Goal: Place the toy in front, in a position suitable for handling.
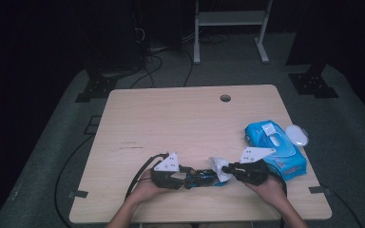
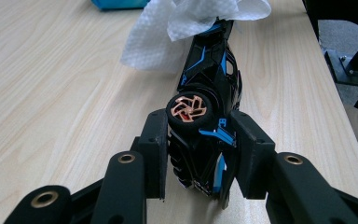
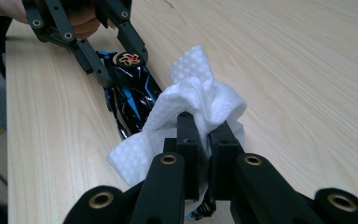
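Heads up, a few bits are hard to read. In the high view the toy car point(image 1: 200, 178) is tiny and dark, wedged between your two claws, so no detail there. In the right gripper view the wipe point(image 3: 200, 109) covers the near end of the car point(image 3: 133, 95), and the bottom edge cuts off whatever pokes out under the jaws. In the left gripper view the far end of the car point(image 2: 209, 70) goes under the wipe point(image 2: 186, 21), and the top edge clips the blue wipes pack point(image 2: 116, 3) to a sliver. The room behind the table point(image 1: 171, 118) is basically black.

The car: glossy black body w/ bright blue accents, black tyres, copper-coloured swirl rims. It's lying on its side, one wheel point(image 2: 189, 109) facing up. It sits at the near edge of the table, approx 6 o'clock from the centre.

Your left claw point(image 1: 183, 176) is clamped on the car's end, pads pressing both flanks right by that wheel. Your right claw point(image 1: 225, 170) is closed tight on a bunched white quilted wipe, which is pushed up against the other end of the car.

Count: 1 car, 1 loose wipe, 1 blue wipes pack point(image 1: 276, 148) at approx 4 o'clock on the table, 1 white oval thing point(image 1: 297, 135) just beside the pack, can't tell what it is. 2 claws, 2 hands.
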The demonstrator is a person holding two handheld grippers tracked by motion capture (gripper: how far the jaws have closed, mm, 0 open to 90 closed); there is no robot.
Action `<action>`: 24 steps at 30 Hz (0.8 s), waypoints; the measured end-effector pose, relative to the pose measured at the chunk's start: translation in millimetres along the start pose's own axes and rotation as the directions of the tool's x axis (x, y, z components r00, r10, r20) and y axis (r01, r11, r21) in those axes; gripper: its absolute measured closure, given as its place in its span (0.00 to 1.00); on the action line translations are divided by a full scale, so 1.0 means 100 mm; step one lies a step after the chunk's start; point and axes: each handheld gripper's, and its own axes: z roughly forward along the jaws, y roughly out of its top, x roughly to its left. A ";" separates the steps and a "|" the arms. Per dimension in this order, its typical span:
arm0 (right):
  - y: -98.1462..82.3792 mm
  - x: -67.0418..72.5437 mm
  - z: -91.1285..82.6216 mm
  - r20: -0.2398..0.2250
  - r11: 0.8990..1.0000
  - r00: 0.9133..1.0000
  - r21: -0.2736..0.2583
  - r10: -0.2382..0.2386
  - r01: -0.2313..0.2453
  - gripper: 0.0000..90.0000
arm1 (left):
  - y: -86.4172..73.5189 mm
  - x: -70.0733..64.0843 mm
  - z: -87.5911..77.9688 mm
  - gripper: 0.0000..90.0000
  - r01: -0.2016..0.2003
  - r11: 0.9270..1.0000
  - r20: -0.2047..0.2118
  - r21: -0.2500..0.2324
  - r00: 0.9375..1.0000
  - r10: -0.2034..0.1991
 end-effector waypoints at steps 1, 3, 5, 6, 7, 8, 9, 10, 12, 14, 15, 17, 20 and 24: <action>-0.01 0.01 -0.02 -0.002 1.000 1.000 -0.001 -0.006 0.006 0.94 | -0.01 -0.01 0.00 0.67 -0.005 1.000 -0.002 -0.001 1.000 0.005; -0.03 0.02 -0.05 -0.001 1.000 1.000 -0.005 -0.010 0.010 0.94 | -0.01 -0.01 0.00 0.67 -0.007 1.000 -0.001 -0.004 1.000 0.007; -0.04 0.03 -0.07 0.000 1.000 1.000 -0.007 -0.008 0.008 0.94 | -0.02 -0.02 0.00 0.67 -0.001 1.000 -0.001 -0.005 1.000 0.001; -0.05 0.03 -0.09 0.004 1.000 1.000 -0.008 -0.010 0.010 0.94 | -0.03 -0.02 -0.01 0.67 -0.002 1.000 0.000 -0.006 1.000 0.002; -0.07 0.03 -0.12 0.007 1.000 1.000 -0.010 -0.009 0.009 0.94 | -0.03 -0.03 -0.01 0.67 -0.002 1.000 0.000 -0.008 1.000 0.002; -0.11 0.02 -0.16 0.011 1.000 1.000 -0.016 -0.001 0.002 0.94 | -0.03 -0.03 -0.01 0.67 0.004 1.000 0.001 -0.010 1.000 -0.004; -0.11 0.02 -0.16 0.011 1.000 1.000 -0.016 -0.001 0.002 0.94 | -0.03 -0.03 -0.01 0.67 0.003 1.000 0.000 -0.010 1.000 -0.003; -0.12 0.02 -0.18 0.011 1.000 1.000 -0.018 0.001 0.000 0.94 | -0.03 -0.03 -0.01 0.67 -0.001 1.000 -0.001 -0.010 1.000 0.001; -0.15 0.01 -0.22 0.012 1.000 1.000 -0.022 0.008 -0.007 0.94 | -0.03 -0.02 -0.01 0.67 -0.001 1.000 -0.004 -0.008 1.000 0.001; -0.13 0.03 -0.21 0.009 1.000 1.000 -0.019 -0.006 0.006 0.94 | -0.03 -0.01 0.00 0.67 0.002 1.000 -0.001 -0.012 1.000 -0.002; -0.11 0.05 -0.19 0.004 1.000 1.000 -0.019 -0.010 0.010 0.94 | -0.03 0.00 0.00 0.68 0.001 1.000 0.002 -0.011 1.000 -0.001; -0.06 0.08 -0.11 -0.009 1.000 1.000 -0.013 -0.026 0.026 0.94 | -0.02 0.02 0.00 0.68 0.005 1.000 0.008 -0.013 1.000 -0.005; 0.01 0.12 0.01 -0.021 0.999 0.999 -0.001 -0.048 0.048 0.94 | -0.02 0.03 0.00 0.67 0.005 1.000 0.015 -0.011 1.000 -0.004; 0.21 0.23 0.28 -0.066 0.996 0.994 0.010 -0.088 0.089 0.94 | 0.01 0.04 -0.01 0.68 -0.024 1.000 0.014 0.010 1.000 0.024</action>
